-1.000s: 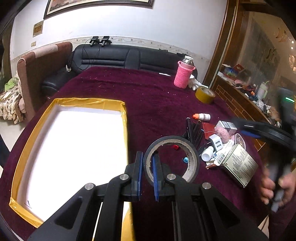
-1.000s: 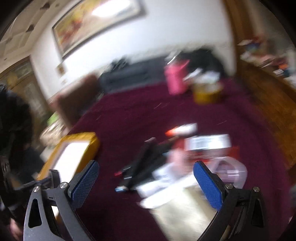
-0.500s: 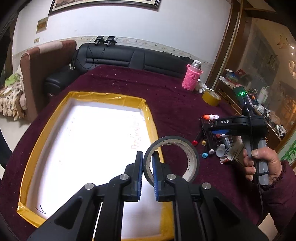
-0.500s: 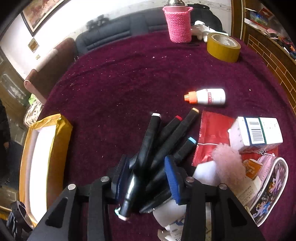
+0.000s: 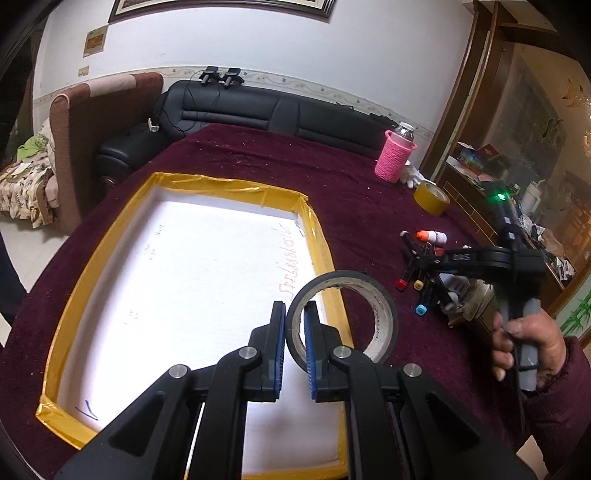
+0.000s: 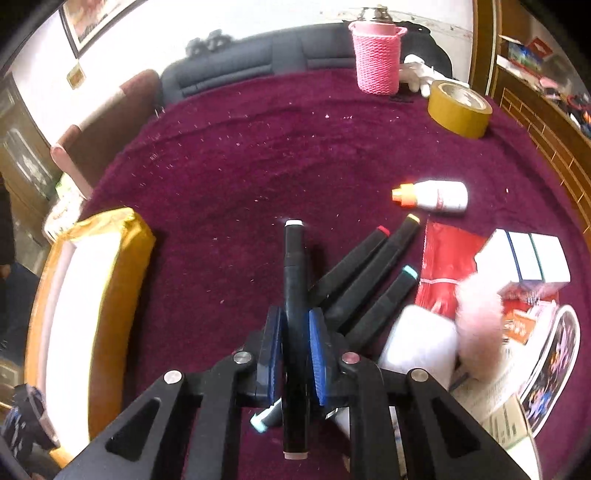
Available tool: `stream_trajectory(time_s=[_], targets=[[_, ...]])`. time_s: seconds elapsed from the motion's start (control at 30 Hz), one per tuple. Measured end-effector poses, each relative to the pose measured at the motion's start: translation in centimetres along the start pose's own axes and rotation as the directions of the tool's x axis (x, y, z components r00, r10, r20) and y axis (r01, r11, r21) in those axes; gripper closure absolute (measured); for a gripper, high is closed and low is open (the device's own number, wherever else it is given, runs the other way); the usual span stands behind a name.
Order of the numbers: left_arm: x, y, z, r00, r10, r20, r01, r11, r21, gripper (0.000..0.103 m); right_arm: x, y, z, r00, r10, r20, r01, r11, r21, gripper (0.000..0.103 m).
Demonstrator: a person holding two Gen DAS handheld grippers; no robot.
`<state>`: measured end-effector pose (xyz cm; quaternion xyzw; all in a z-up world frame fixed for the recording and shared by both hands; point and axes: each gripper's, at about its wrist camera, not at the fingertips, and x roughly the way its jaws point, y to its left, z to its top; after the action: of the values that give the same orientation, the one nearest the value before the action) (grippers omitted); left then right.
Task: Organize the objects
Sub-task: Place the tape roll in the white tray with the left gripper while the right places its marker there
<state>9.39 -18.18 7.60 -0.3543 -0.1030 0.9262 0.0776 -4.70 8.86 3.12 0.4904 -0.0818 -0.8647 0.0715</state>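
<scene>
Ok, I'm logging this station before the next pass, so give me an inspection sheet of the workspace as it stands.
Surface: maroon cloth with pale specks covers the table.
Job's things: black tape roll held above the white tray edged in yellow tape; black marker gripped, three more markers lying beside it.
Clutter: yellow tape roll, small white bottle, pink knit-covered bottle, red packet, white box, pink fluffy thing.
Grippers: left gripper shut on the tape roll's wall; right gripper shut on the marker.
Cables: one trails over the black sofa.
Surroundings: brown armchair, framed picture.
</scene>
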Motion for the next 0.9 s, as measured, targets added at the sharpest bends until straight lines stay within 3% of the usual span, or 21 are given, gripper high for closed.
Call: stream_trajectory(time_s=[0.23, 0.37, 0.5, 0.63, 0.9], targets=[[-1.1, 1.1, 1.6, 1.0, 0.029, 0.008, -0.029, 1.0, -0.004, 0.094, -3.8, 0.8, -0.2, 0.98, 0.194, 0.035, -0.196, 0.979, 0.053, 0.087], [-0.3, 2.0, 3.6, 0.998, 0.068, -0.01, -0.068, 0.998, 0.011, 0.094, -4.5, 4.3, 0.7, 0.955, 0.297, 0.014, -0.297, 0.955, 0.014, 0.086], [2.2, 3.3, 6.1, 0.993, 0.115, -0.038, -0.115, 0.993, 0.016, 0.094, -2.3, 9.3, 1.5, 0.926, 0.373, -0.054, -0.373, 0.928, -0.007, 0.086], [6.0, 5.1, 8.3, 0.986, 0.128, -0.11, -0.131, 0.991, -0.021, 0.094, 0.9, 13.7, 2.1, 0.924, 0.367, -0.103, -0.372, 0.927, -0.033, 0.086], [12.2, 7.8, 9.7, 0.968, 0.121, -0.221, -0.148, 0.983, -0.11, 0.094, 6.1, 17.6, 2.7, 0.962, 0.252, -0.108, -0.261, 0.961, -0.086, 0.086]])
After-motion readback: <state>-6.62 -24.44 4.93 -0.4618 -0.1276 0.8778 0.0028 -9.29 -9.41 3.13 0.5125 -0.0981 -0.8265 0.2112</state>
